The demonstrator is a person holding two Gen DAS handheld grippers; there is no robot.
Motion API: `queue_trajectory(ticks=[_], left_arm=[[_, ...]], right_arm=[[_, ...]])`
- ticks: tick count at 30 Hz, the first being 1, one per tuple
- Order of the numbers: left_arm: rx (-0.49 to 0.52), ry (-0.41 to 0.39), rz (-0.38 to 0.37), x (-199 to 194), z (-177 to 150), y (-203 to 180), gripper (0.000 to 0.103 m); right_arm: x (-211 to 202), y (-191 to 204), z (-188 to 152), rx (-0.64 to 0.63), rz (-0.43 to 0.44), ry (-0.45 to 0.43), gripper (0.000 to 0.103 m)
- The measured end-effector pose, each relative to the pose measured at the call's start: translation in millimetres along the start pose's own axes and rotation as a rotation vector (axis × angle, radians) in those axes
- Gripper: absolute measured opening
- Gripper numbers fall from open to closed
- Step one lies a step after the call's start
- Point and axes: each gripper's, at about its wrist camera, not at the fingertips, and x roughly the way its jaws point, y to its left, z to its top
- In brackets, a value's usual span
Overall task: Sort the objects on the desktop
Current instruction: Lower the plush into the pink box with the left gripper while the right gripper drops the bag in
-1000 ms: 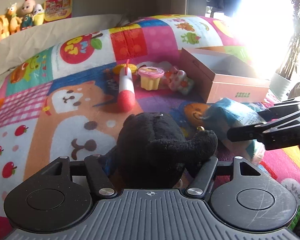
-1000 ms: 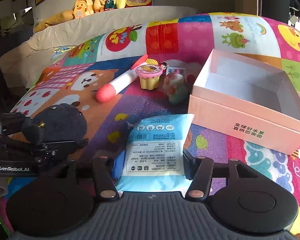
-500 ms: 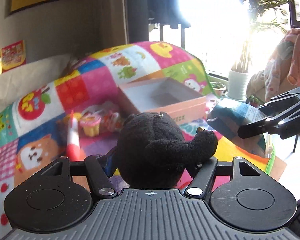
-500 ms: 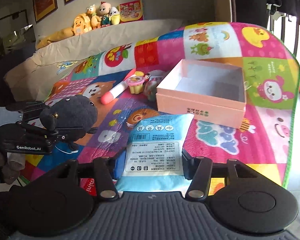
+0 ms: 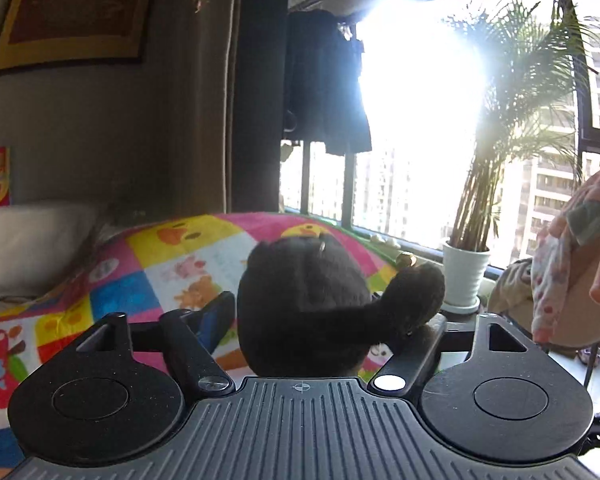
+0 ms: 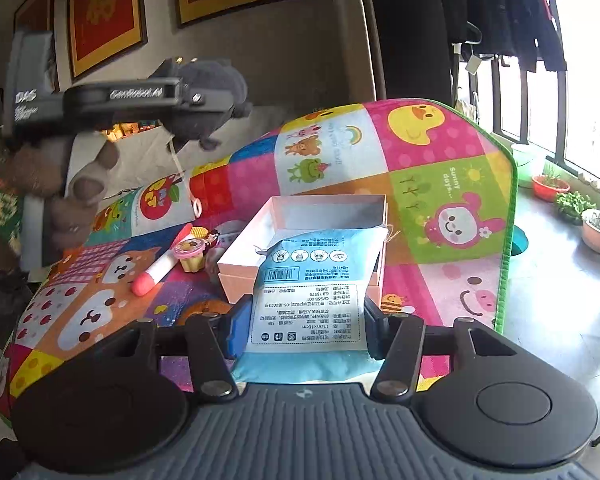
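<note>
My left gripper (image 5: 324,312) is shut on a black plush toy (image 5: 308,308) and holds it high above the colourful play mat (image 5: 180,256). In the right wrist view the left gripper (image 6: 204,96) and the plush (image 6: 216,80) show at upper left, blurred. My right gripper (image 6: 304,312) is shut on a light-blue mask packet (image 6: 312,280), held in front of the open pink box (image 6: 284,220) on the mat (image 6: 440,184). A red-and-white toy pen (image 6: 160,268) and a pink-and-yellow toy cupcake (image 6: 190,254) lie left of the box.
More small toys (image 6: 216,240) lie beside the cupcake. A cream cushion (image 5: 32,244) borders the mat's far side. Potted plants (image 6: 596,228) stand on the floor by the window at right, and a palm pot (image 5: 464,276) shows in the left wrist view.
My left gripper has risen and tilted upward with the black plush, so the box and toys left its view. My right gripper has lifted higher with the packet.
</note>
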Motion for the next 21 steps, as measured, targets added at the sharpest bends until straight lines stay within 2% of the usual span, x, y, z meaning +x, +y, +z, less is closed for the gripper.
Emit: queue_trajectory(ticks=[1,6,11,15,18,19,21], left_arm=[[-0.012,0.01,0.007,7,-3,3,0.096],[-0.06,0.054,0.043,-2,-44,27,0.097],[-0.011,0.13,0.123,-27,-102,37,0.098],[0.017,0.18,0.143,-50,-137,42,0.098],[-0.016,0.203,0.144,-65,-151,48,0.1],[-0.029,0.208,0.144,-68,-154,50,0.1],[-0.057,0.215,0.155,-77,-162,56,0.1]], right_arm=[[4,-2,-1,0.007,-0.005,0.009,0.054],[14,-7,1,0.004,-0.022,0.027,0.054],[36,-1,25,-0.024,-0.025,0.007,0.054],[81,5,63,-0.042,-0.05,-0.013,0.054],[125,10,89,-0.062,-0.112,-0.014,0.054],[139,10,95,-0.058,-0.134,-0.004,0.056],[167,8,103,-0.033,-0.155,0.027,0.068]])
